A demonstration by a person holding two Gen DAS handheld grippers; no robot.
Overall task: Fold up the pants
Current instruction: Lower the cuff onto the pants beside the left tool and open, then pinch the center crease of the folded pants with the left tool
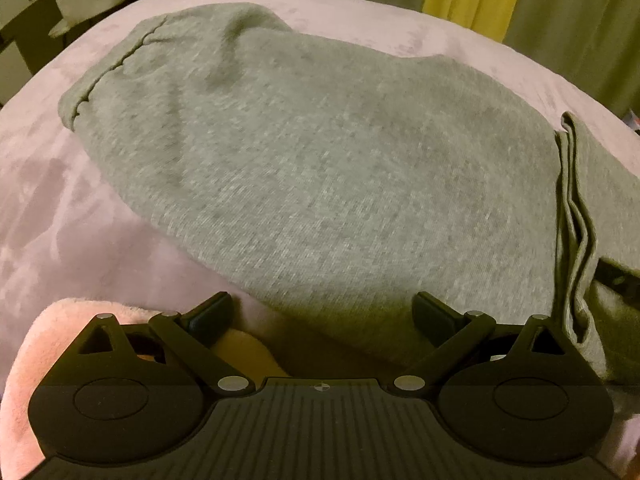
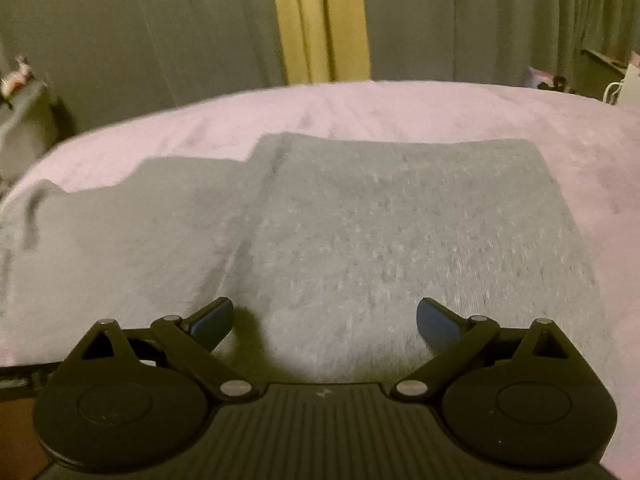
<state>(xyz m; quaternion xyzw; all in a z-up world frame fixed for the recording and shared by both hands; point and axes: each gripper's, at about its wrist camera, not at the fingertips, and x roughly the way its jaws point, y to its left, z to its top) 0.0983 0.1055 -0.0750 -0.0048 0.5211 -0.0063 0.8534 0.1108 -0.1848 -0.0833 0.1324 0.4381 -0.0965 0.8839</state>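
Grey pants [image 1: 320,168] lie folded on a pink blanket [image 1: 60,208]. In the left wrist view the hemmed leg end is at the far left and stacked folded edges [image 1: 572,220] run down the right side. My left gripper [image 1: 323,314] is open and empty at the near edge of the pants. In the right wrist view the pants [image 2: 400,232] lie flat, with a folded layer on top at the right. My right gripper [image 2: 325,316] is open and empty just above the near part of the fabric.
The pink blanket [image 2: 400,112] covers the bed. Grey curtains [image 2: 160,32] and a yellow curtain strip [image 2: 320,20] hang behind it. A fluffy pink fold [image 1: 36,344] lies by my left gripper. Furniture [image 1: 24,12] stands at the far left.
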